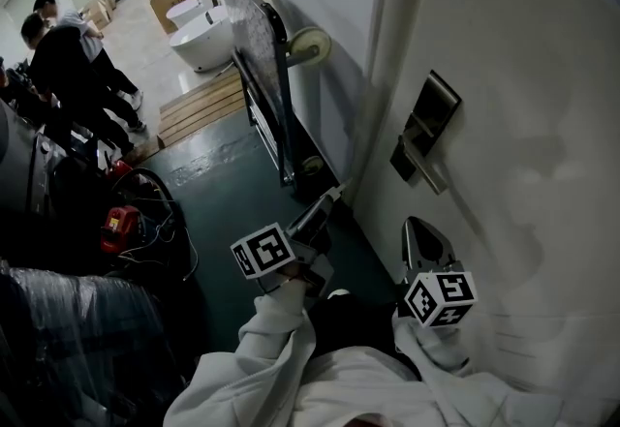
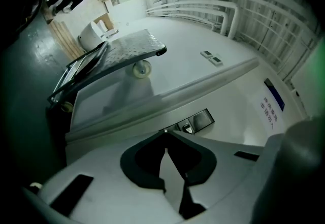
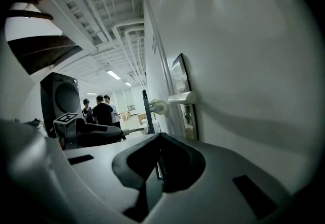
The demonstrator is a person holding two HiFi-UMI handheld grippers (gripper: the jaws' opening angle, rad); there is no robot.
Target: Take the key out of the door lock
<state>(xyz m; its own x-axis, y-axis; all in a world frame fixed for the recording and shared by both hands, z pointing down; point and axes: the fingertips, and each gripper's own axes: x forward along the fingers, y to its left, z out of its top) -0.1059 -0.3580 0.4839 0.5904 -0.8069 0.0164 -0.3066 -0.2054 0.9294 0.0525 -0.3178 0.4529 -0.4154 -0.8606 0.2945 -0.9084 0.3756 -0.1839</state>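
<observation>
- 2 grippers are short of the door (image 1: 523,125), and both pairs of jaws are closed with nothing between them: the left gripper (image 2: 165,132) and right gripper (image 3: 160,136) views each show the tips together.
- 1 dark lock plate (image 1: 431,120) with its lever handle (image 1: 426,168) sits on the door face. The key itself is too small to pick out for sure; it should be in that plate near the handle.
- From the right gripper's (image 1: 421,227) jaws, the plate (image 3: 180,81) lies ahead, above and a little right, with the handle (image 3: 180,98) jutting left off the door.
- From the left gripper's (image 1: 329,198) jaws, the plate (image 2: 197,121) shows just past the tips, slightly right.
- Judged from the head view, the right jaws ride closer to the door face and look better placed.
- A seated key's long axis would stand out square from the door, so the jaws need to open and close across it.
</observation>
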